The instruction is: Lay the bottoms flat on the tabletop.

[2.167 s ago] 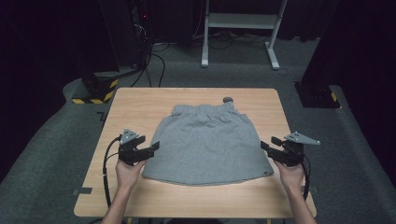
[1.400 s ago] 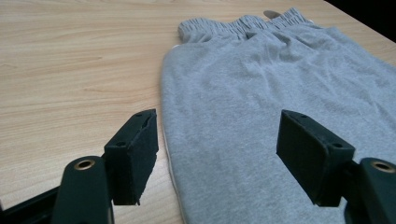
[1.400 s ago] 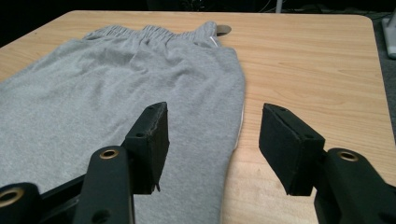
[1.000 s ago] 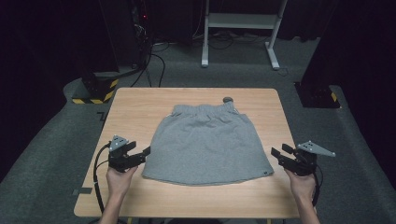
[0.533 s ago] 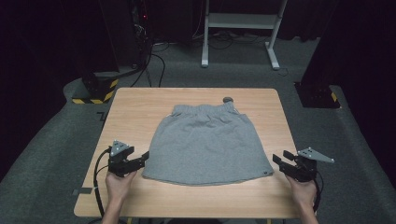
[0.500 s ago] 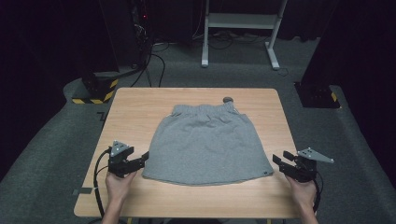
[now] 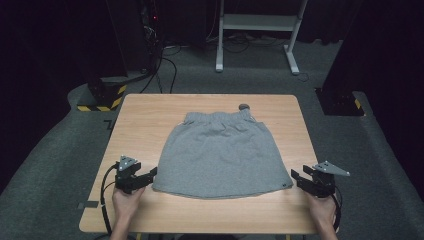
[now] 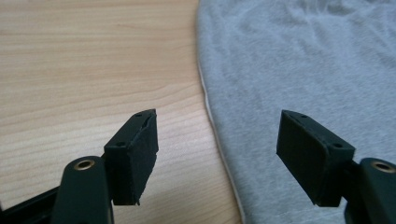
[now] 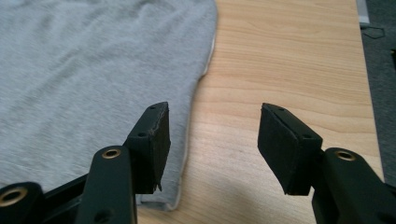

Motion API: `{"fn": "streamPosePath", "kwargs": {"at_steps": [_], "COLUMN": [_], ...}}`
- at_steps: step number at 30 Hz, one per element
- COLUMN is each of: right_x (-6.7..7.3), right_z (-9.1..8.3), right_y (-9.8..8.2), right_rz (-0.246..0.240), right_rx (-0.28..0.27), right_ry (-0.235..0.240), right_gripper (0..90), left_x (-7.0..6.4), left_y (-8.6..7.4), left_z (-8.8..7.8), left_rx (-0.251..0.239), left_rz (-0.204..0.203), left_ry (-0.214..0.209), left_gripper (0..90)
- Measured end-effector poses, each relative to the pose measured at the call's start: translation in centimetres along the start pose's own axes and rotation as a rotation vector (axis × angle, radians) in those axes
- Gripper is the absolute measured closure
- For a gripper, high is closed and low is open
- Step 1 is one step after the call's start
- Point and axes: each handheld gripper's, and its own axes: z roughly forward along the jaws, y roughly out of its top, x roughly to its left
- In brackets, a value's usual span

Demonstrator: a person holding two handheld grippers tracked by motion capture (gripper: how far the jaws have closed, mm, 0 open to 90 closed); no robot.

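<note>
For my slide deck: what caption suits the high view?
Two open grippers, left gripper and right gripper, flank the hem corners of a grey skirt lying flat on a wooden table.

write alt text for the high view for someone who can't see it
A grey skirt lies flat on a wooden table, waistband at the far side. A person's hands hold the left gripper and the right gripper beside the skirt's two near corners, jaws open. Dark floor, cables and a metal stand lie beyond.
</note>
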Motion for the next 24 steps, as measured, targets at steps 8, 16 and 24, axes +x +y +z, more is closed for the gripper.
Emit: {"fn": "streamPosePath", "kwargs": {"at_steps": [8, 16, 24], "right_x": [-0.1, -0.2, -0.3], "right_z": [0.8, 1.5, 2.2], "right_y": [-0.5, -0.6, -0.8], "right_rz": [-0.017, -0.012, -0.021], "right_rx": [0.053, 0.078, 0.105], "right_ry": [-0.058, -0.077, -0.101], "right_gripper": [43.2, 42.8, 42.4], "left_x": [0.0, 0.2, 0.4], "left_y": [-0.5, -1.0, -1.3], "left_z": [0.9, 1.6, 2.0], "left_rx": [0.032, 0.052, 0.066], "left_rz": [0.025, 0.024, 0.026], "left_ry": [0.04, 0.066, 0.089], "left_gripper": [29.3, 29.2, 29.0]}}
